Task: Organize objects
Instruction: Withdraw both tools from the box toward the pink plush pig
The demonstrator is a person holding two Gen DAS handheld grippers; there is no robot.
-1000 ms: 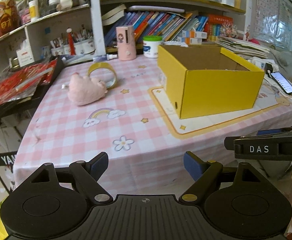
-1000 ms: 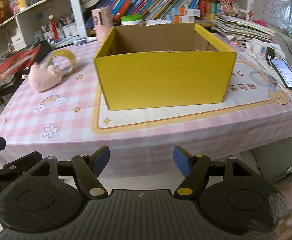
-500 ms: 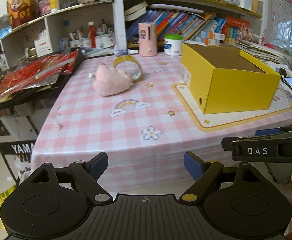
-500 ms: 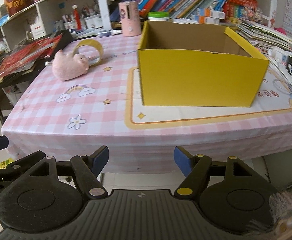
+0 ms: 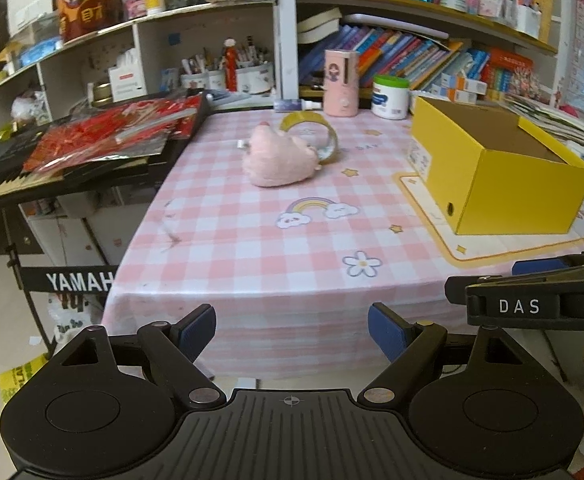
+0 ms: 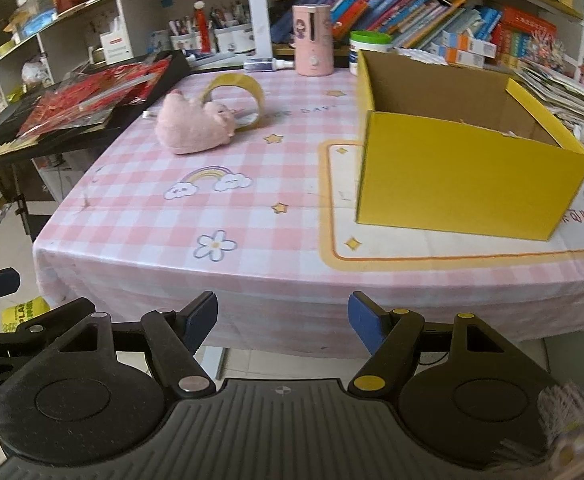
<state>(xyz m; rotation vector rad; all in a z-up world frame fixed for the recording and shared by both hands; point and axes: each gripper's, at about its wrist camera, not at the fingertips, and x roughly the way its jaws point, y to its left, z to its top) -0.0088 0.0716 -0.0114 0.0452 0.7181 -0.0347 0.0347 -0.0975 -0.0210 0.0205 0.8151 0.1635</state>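
Observation:
A pink plush toy (image 5: 278, 158) lies on the pink checked tablecloth (image 5: 252, 240), touching a yellow tape roll (image 5: 311, 132) that stands on edge behind it. Both also show in the right wrist view: the plush (image 6: 194, 124) and the tape roll (image 6: 236, 94). An open yellow cardboard box (image 5: 499, 168) stands to the right, and it looks empty in the right wrist view (image 6: 463, 168). My left gripper (image 5: 292, 328) is open and empty, off the table's front edge. My right gripper (image 6: 283, 320) is open and empty, also short of the table edge.
A pink cylinder (image 5: 340, 82) and a white jar (image 5: 389, 96) stand at the table's back. A keyboard with red packets (image 5: 104, 140) sits left of the table. Shelves of books and pen cups rise behind. Papers and a phone lie right of the box.
Both grippers have swung left, so the plush and tape roll sit nearer the middle of each view and the box has shifted right. Both stay open.

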